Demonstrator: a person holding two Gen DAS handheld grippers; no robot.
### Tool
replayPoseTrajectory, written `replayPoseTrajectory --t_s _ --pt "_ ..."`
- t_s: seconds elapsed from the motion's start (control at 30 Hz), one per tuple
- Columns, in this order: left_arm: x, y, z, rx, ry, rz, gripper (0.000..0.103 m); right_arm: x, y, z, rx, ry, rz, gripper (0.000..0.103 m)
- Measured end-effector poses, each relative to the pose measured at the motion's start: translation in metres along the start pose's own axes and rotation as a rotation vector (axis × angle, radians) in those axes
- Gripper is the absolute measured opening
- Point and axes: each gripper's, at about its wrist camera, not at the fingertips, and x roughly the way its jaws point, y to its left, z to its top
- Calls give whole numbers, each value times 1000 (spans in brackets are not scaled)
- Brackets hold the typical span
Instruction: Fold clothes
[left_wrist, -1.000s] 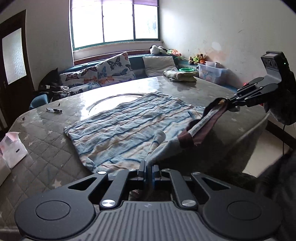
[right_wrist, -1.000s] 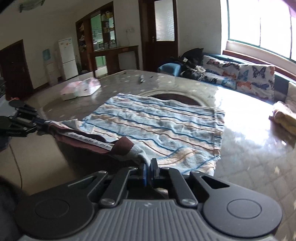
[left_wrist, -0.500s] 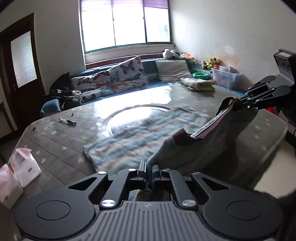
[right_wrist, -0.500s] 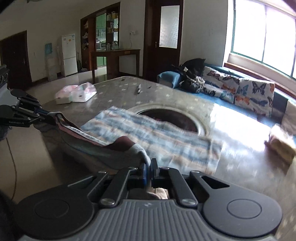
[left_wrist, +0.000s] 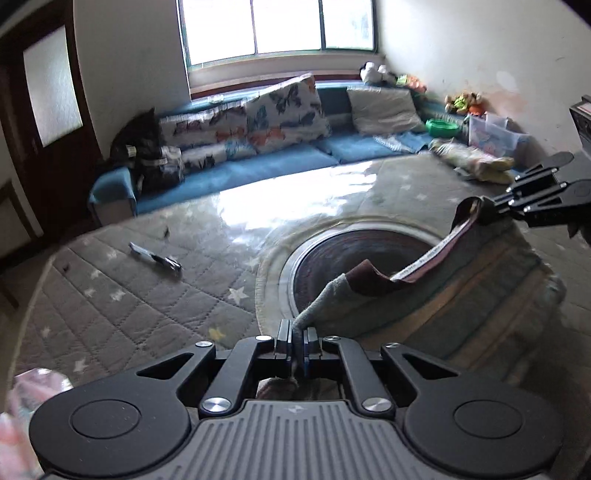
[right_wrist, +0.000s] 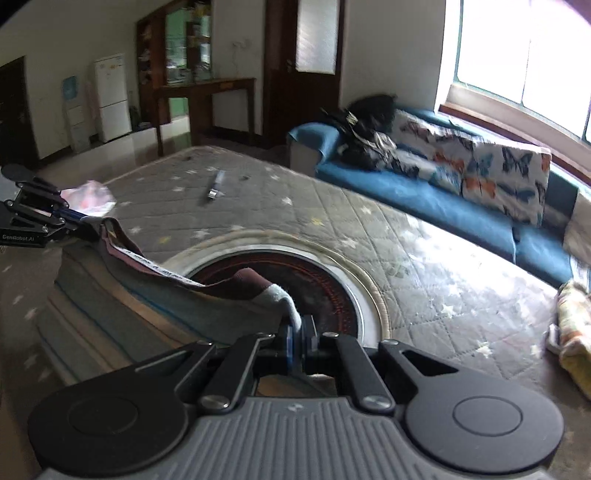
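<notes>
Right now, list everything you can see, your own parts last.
Striped garment: one, blue and tan with maroon collar, held up over the table.
Round table: one, grey quilted cover with stars, dark round centre.
Pen-like item: one, dark, on the table.
Folded cloth: one, yellowish, table edge.
Sofa: one, blue, under the window.
Butterfly cushion: one, white, on the sofa.
Fridge: one, white, far wall.
Left gripper: black, shut on garment.
Right gripper: black, shut on garment.
</notes>
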Motion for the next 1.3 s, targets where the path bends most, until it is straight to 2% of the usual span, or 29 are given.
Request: replayPoseTrajectory --t_s 0.1,0.13,0.17,0.23,0.33,0.4,0.53,0.73,0.77,0.9,0.97,1.17,1.3 --pt "38 8 -1 -27 48 21 10 43 -15 -2 91 44 -3 5" --pt "50 9 -3 -32 62 29 11 54 -18 -6 113 56 -15 8" --pt "58 10 -5 -40 73 34 12 64 -20 -10 136 66 -27 15" --pt "71 15 -9 -78 94 36 15 80 -26 -19 186 78 -34 18" --pt "76 21 -15 -130 91 68 30 87 -36 -27 261 50 -40 25" --pt "74 27 -14 -165 82 84 34 86 -51 -30 346 22 -22 26" --pt "60 29 -9 -222 30 115 36 73 -53 -31 354 -12 -14 28" --pt "58 -1 4 -220 -6 45 31 80 -24 -23 270 14 98 28" --pt "59 -6 7 -212 -12 43 31 86 -21 -21 266 23 99 28" --pt "66 -18 10 -238 -9 -51 30 110 -8 -12 253 62 103 28" --pt "70 -31 6 -205 5 -86 29 120 -3 -9 245 80 93 27" --pt "80 -60 -7 -162 31 -128 29 140 11 -3 212 75 23 31" --pt "64 -70 -13 -161 -3 -150 30 125 8 0 208 67 42 31"
